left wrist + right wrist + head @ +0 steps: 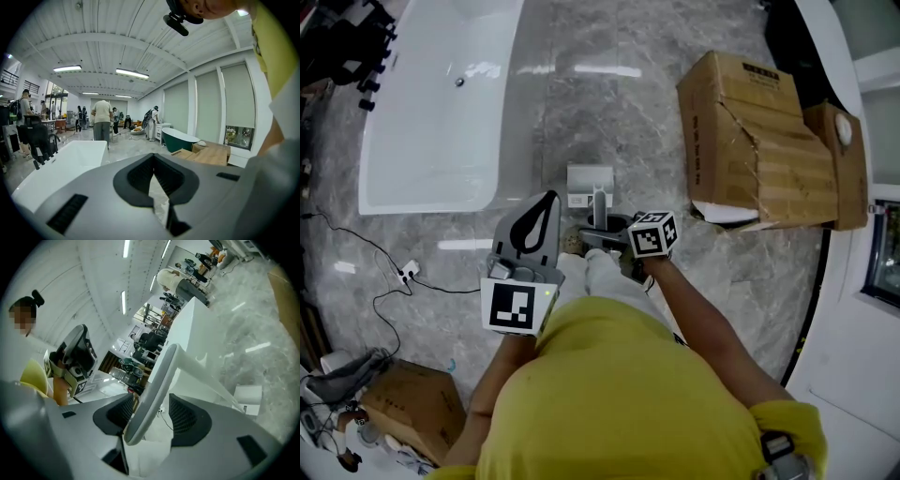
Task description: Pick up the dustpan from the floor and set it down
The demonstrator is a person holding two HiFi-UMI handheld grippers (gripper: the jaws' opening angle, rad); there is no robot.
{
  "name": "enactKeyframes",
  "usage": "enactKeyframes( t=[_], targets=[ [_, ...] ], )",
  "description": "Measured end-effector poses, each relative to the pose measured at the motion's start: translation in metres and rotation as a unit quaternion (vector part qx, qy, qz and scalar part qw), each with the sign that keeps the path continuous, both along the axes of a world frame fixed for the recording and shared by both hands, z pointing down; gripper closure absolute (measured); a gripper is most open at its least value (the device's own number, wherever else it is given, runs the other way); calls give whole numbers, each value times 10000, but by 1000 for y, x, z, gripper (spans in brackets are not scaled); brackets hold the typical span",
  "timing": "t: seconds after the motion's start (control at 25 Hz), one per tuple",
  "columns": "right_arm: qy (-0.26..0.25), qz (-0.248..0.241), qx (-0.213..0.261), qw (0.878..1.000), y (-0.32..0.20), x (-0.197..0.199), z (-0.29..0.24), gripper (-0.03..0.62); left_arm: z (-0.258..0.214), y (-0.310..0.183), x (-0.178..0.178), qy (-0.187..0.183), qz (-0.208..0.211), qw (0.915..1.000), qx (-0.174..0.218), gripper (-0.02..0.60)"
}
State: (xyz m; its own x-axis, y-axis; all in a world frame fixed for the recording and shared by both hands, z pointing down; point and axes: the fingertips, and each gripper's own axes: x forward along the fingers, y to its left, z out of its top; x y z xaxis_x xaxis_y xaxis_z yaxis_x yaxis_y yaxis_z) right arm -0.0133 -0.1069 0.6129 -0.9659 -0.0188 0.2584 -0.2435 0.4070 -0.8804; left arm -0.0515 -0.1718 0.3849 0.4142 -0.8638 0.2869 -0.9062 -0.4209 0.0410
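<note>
No legible text, box [741,112] print blurred

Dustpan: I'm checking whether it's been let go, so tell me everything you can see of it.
The dustpan is pale grey plastic by its look: a flat pan resting on the marble floor and a long curved handle. The handle rises between the right gripper's parted jaws, leaning on one pad, clear of the other.

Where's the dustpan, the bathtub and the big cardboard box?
dustpan [589,180]: head view, on its pale flat pan.
bathtub [422,131]: head view, on its white inner wall.
cardboard box [741,98]: head view, on its brown top face.
</note>
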Motion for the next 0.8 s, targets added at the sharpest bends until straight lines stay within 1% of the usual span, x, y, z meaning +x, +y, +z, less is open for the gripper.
enactKeyframes(
  t=[0.12, 0.28, 0.44, 0.56, 0.8],
  targets=[
    [-157, 97, 125, 9998, -8, -4, -6, 443, 1, -1, -4, -7, 7, 10000, -10, 580],
    [-72, 141, 255, 9995, -12, -3, -11, 441, 0, -1, -7, -3, 35, 10000, 2, 580],
    [-352, 473, 276, 9979, -26, 2, -34, 436, 1, 0, -7, -15, 84, 9999, 54, 580],
    [-469, 629, 281, 9965, -33, 8, -54, 433, 1, 2, -4, 62, 113, 9999, 56, 580],
    [-602, 512, 528, 9955, -29, 9, -103, 421, 1, 3, -2, -12, 252, 9996, 139, 580]
  ],
)
